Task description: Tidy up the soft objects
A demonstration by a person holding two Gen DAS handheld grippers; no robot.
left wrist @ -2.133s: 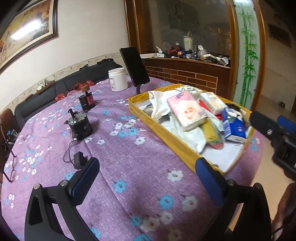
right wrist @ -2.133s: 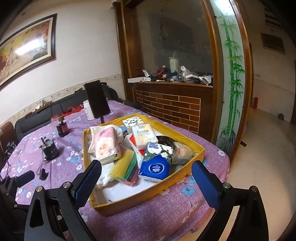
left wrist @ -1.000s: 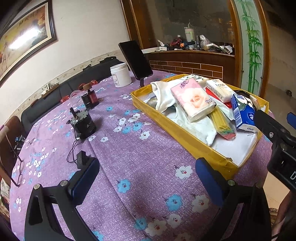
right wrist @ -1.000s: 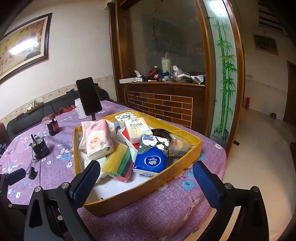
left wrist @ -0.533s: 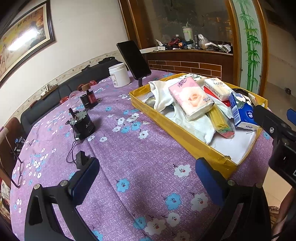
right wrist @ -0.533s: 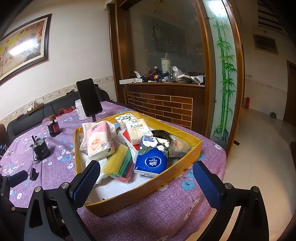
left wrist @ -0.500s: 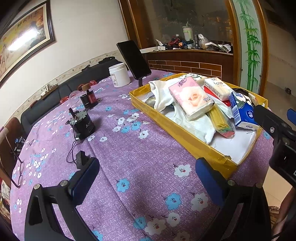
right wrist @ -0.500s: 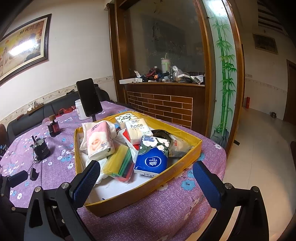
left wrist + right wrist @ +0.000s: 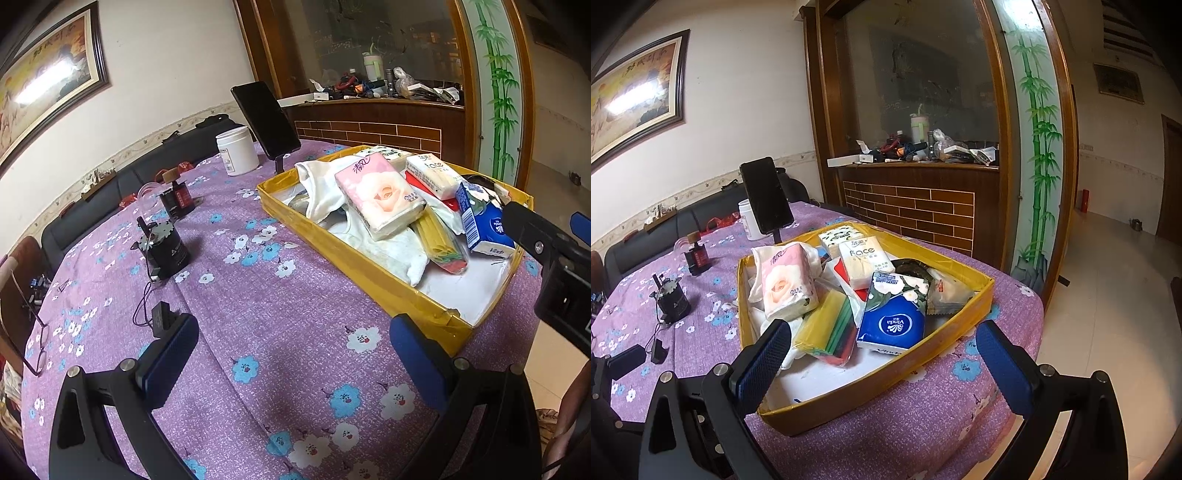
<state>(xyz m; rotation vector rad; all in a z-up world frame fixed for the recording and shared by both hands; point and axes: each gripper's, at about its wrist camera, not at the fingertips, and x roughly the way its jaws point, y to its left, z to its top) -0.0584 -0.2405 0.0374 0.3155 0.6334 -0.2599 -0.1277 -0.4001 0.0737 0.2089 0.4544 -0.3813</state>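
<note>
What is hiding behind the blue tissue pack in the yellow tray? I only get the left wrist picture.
Observer: The right wrist view shows a clear crinkled packet beyond the blue tissue pack, against the yellow tray's side wall.
Operator: Is the other gripper holding anything?
Observer: No. The right gripper is open and empty, just short of the tray.
Operator: Anything on the floor over there?
Observer: A small red object stands by the far wall; it is too small to identify.
</note>
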